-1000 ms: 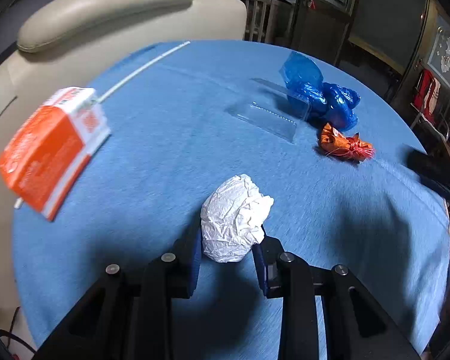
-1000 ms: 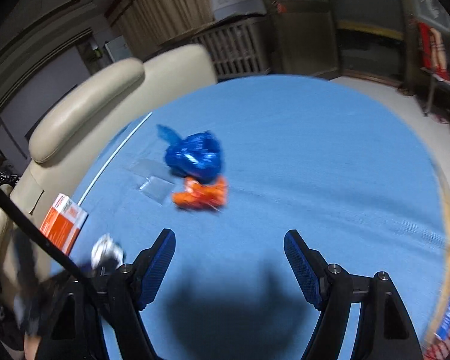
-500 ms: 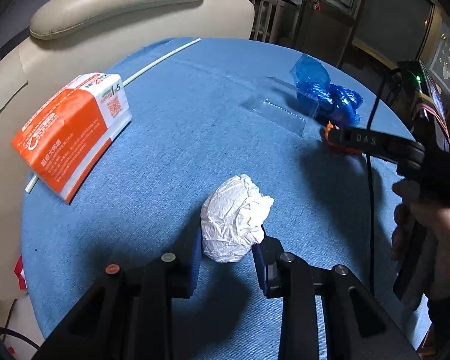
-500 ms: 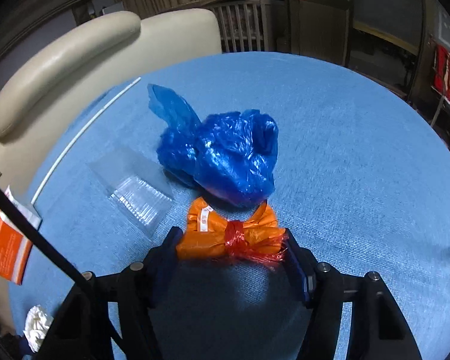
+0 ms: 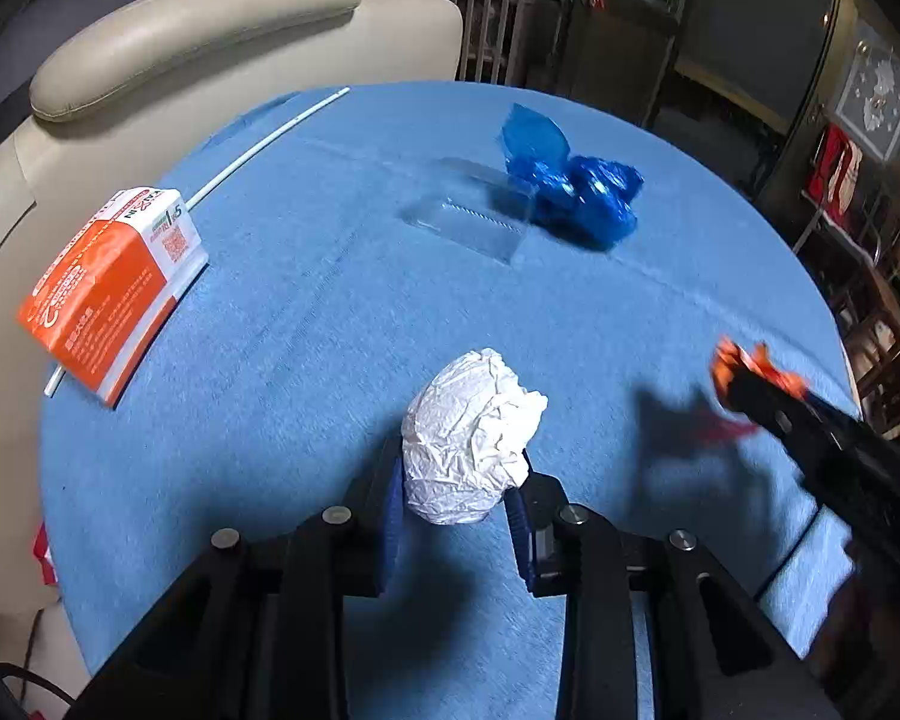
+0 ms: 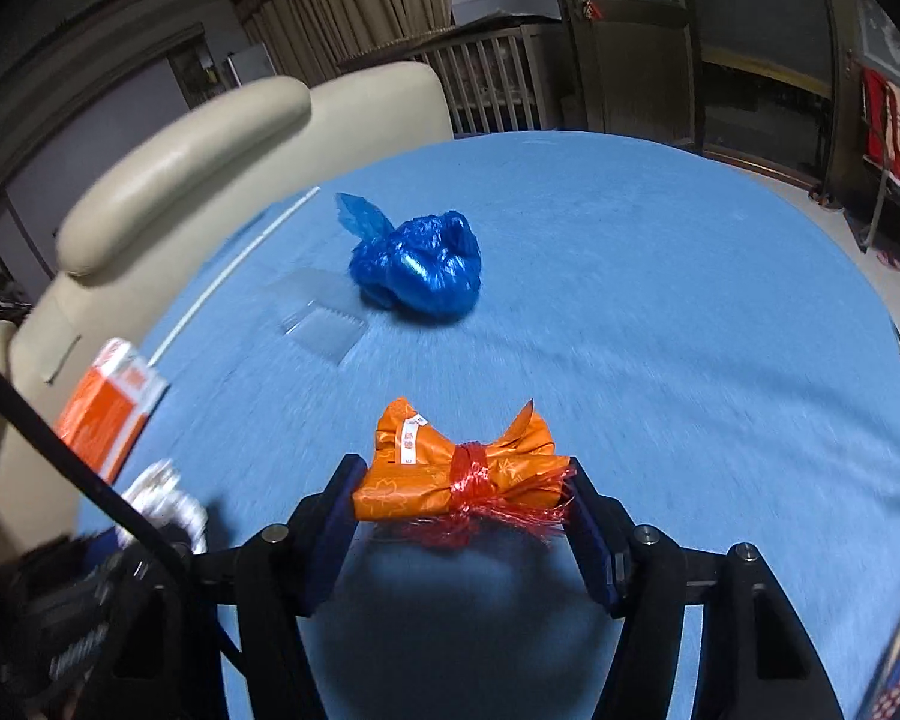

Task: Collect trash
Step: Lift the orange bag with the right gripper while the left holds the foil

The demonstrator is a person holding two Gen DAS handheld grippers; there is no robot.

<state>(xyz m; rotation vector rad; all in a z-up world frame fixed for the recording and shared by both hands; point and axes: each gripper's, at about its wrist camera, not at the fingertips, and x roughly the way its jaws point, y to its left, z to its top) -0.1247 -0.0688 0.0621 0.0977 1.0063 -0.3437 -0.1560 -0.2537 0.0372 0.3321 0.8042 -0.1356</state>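
Left gripper (image 5: 457, 495) was clamped on a crumpled white paper ball (image 5: 471, 435); right gripper (image 6: 462, 507) gripped an orange wrapper bundle (image 6: 459, 471) above the blue tablecloth (image 6: 660, 312).

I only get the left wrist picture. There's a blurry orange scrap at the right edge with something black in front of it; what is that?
Observer: An orange wrapper tied with red string, gripped between the right tongs.
Operator: Any writing on it?
Observer: A small white label with red print near its left end; too small to read.
Operator: What shape is it overall?
Observer: A bow shape, pinched at the middle by the string, with red fringe hanging below.
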